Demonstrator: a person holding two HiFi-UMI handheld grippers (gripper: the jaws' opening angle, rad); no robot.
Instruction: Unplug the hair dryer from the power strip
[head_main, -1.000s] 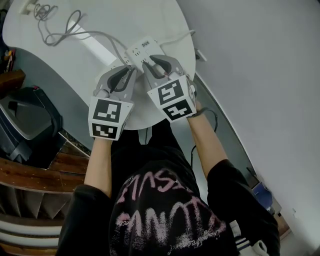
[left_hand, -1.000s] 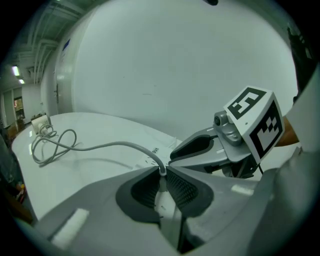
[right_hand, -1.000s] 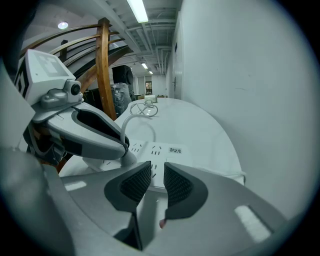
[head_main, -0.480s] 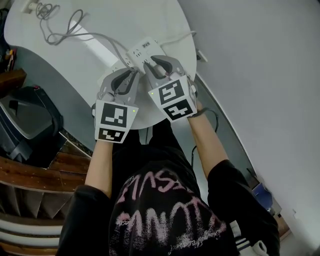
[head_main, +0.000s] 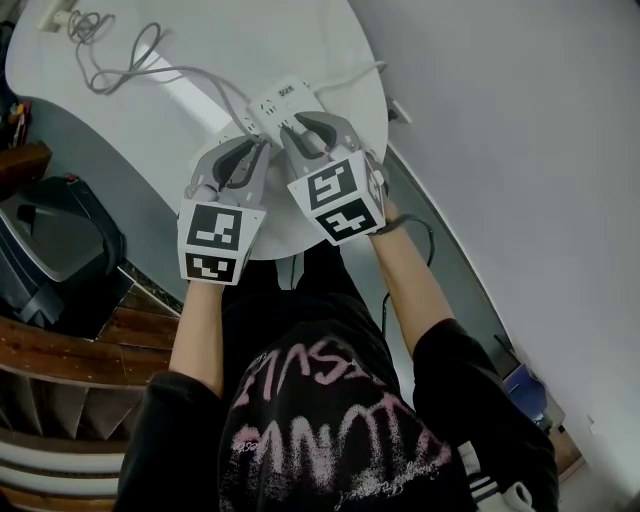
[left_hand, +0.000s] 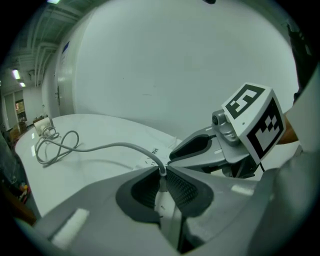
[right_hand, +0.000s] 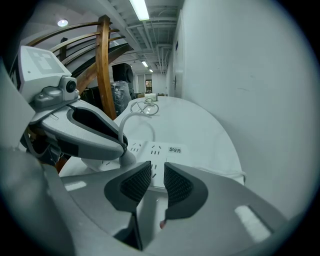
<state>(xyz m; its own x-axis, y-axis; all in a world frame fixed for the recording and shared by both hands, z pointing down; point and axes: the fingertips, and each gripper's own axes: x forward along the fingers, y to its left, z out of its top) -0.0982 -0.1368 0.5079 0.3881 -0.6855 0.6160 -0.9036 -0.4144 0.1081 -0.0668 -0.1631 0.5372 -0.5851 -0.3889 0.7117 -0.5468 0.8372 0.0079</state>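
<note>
Between left tongs (left_hand: 163, 174), the plug (left_hand: 160, 192)

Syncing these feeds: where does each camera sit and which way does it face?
Head view: on the person's head, facing down at the round white table; arms, torso, left gripper and right gripper show.
Left gripper view: on that gripper, along jaws shut on the grey plug; right gripper beside.
Right gripper view: on that gripper, facing the white power strip; left gripper at left.
All share the strip.
</note>
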